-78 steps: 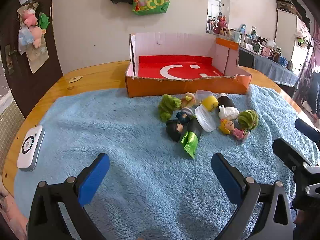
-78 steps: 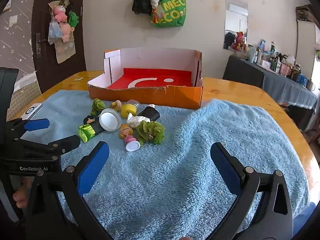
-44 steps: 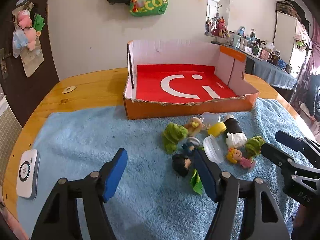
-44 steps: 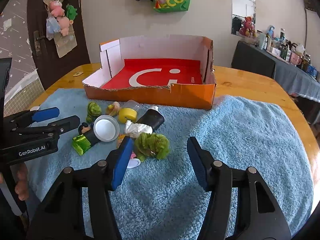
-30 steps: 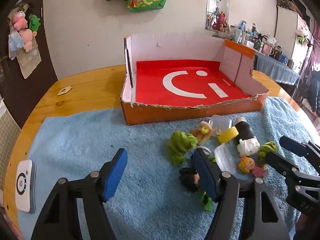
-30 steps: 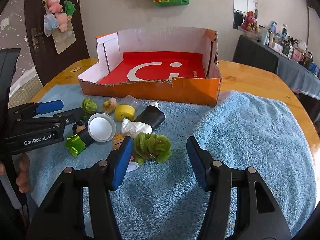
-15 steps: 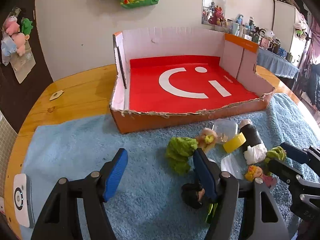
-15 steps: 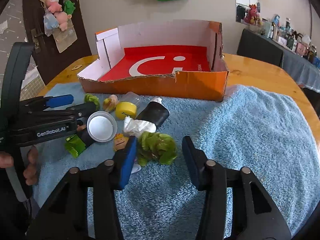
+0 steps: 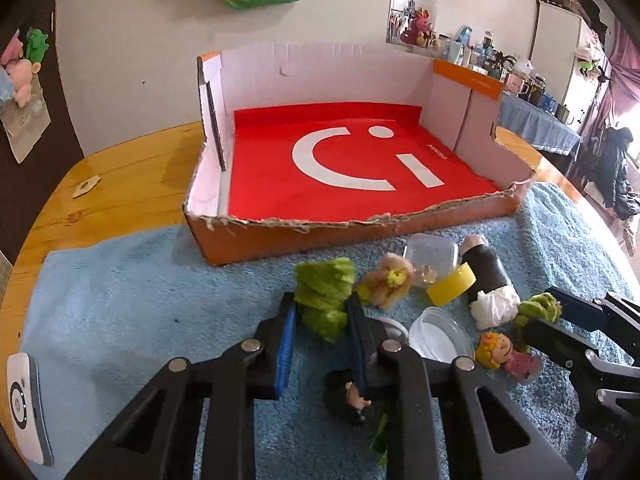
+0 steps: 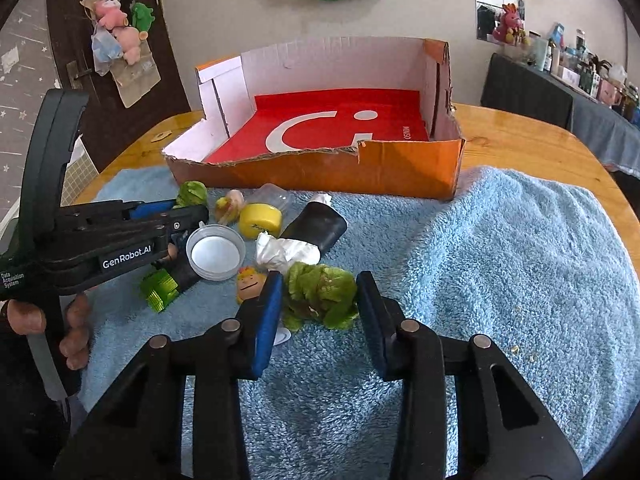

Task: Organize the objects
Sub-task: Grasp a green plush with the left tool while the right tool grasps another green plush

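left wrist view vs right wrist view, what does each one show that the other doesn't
Only the left wrist view shows the white device at the towel's left edge. Only the right wrist view shows the hand holding the left gripper. Both show the orange box, the yellow tape roll, and each gripper closing on a green fuzzy toy: left, right.
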Demonstrator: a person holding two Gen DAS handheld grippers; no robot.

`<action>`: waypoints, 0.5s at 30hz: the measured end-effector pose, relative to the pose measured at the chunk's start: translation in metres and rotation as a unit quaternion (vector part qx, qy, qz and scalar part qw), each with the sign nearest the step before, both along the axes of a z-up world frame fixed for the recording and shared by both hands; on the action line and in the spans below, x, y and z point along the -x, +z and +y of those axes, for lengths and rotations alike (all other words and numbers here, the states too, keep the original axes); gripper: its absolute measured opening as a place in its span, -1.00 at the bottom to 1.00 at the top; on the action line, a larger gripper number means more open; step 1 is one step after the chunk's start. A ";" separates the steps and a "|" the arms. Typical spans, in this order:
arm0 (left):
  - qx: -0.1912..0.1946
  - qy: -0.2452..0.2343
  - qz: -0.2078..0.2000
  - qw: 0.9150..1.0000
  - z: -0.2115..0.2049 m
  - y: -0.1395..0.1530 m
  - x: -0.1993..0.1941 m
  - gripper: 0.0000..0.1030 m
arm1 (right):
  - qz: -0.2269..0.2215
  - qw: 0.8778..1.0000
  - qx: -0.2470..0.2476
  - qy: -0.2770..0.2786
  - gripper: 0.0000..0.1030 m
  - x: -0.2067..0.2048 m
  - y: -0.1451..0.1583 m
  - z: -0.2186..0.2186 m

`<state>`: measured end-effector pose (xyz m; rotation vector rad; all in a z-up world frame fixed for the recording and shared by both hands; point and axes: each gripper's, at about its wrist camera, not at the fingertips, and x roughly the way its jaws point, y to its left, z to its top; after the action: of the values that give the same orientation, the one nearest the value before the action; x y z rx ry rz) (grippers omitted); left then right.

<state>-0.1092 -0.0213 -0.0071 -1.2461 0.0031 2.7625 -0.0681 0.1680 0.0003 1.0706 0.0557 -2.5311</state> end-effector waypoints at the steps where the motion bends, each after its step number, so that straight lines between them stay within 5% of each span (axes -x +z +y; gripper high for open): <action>1: -0.001 0.000 0.001 1.000 0.000 0.000 -0.001 -0.55 | 0.000 1.000 0.000 0.000 -0.30 0.000 0.000 0.000; 15: -0.019 0.000 0.012 1.000 -0.003 0.014 -0.026 -0.55 | 0.017 1.000 0.006 0.003 -0.31 -0.009 0.016 -0.001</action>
<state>-0.0827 -0.0243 0.0074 -1.2044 -0.0475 2.7631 -0.0591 0.1668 0.0159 1.0208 0.0547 -2.5410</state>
